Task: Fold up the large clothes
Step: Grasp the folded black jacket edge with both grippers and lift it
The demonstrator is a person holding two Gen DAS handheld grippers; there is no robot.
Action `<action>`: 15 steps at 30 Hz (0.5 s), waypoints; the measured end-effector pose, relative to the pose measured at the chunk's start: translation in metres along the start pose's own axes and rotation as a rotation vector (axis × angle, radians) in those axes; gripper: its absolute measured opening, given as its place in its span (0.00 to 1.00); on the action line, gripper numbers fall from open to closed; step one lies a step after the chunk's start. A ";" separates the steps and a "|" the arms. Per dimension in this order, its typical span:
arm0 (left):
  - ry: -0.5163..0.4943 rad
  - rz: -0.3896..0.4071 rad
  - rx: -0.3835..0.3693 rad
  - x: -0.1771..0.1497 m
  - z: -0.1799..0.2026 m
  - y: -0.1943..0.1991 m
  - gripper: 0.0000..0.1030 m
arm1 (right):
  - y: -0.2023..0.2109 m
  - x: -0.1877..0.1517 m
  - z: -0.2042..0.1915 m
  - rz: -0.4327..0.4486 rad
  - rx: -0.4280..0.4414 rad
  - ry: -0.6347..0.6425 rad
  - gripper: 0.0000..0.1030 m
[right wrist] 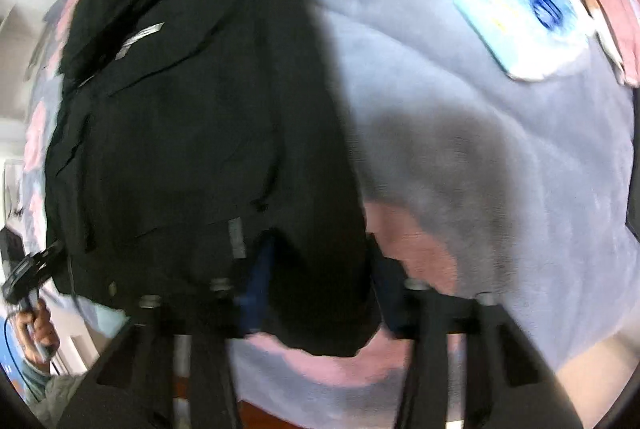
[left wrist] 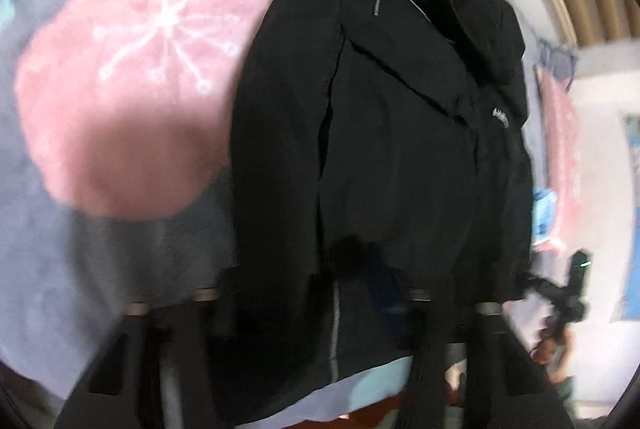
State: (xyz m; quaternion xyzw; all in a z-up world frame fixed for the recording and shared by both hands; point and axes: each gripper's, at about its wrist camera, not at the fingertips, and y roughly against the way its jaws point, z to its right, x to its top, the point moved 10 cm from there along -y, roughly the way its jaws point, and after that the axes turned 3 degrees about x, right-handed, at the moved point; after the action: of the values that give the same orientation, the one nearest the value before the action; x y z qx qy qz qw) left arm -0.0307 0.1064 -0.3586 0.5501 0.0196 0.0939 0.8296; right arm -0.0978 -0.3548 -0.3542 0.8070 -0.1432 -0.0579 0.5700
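A: Where's the black jacket [left wrist: 384, 157] sitting?

B: Laid out on the bed blanket [left wrist: 100, 237], grey plush with pink and teal patches. In the left wrist view it runs from 12 o'clock down to 6, its hem at the tool end. In the right wrist view it fills the 9 to 12 side, with one lower corner hanging toward 6.

A: And the tools?

B: The left tool [left wrist: 320, 309] is narrow, its fingers buried in the dark hem. The blur and black-on-black make it hard to be sure, but I judge it to be pinching the hem cloth. The right tool [right wrist: 316, 309] stands at a middling gap with the jacket's lower corner between its fingers; I can't tell whether the pads are actually pressing.

A: What could spoil it from here?

B: Mainly an uneven hold. If the right side has only a thin layer, or nothing, a lift would drag one corner up and leave the other behind, skewing the fold.

A: Anything else?

B: The jacket looks thick and layered, so a pinch might take only the top layer and let the underside slide out. The plush blanket could also get caught in the pinch and rise with the hem.
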 end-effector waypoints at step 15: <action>-0.010 -0.033 -0.059 -0.012 0.008 -0.007 0.26 | -0.013 -0.018 -0.011 -0.059 0.029 0.019 0.47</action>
State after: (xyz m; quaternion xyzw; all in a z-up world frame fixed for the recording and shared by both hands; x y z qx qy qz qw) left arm -0.0409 0.0941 -0.3625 0.5253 0.0217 0.0777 0.8471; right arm -0.1101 -0.3354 -0.3643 0.8196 -0.1148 -0.0647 0.5576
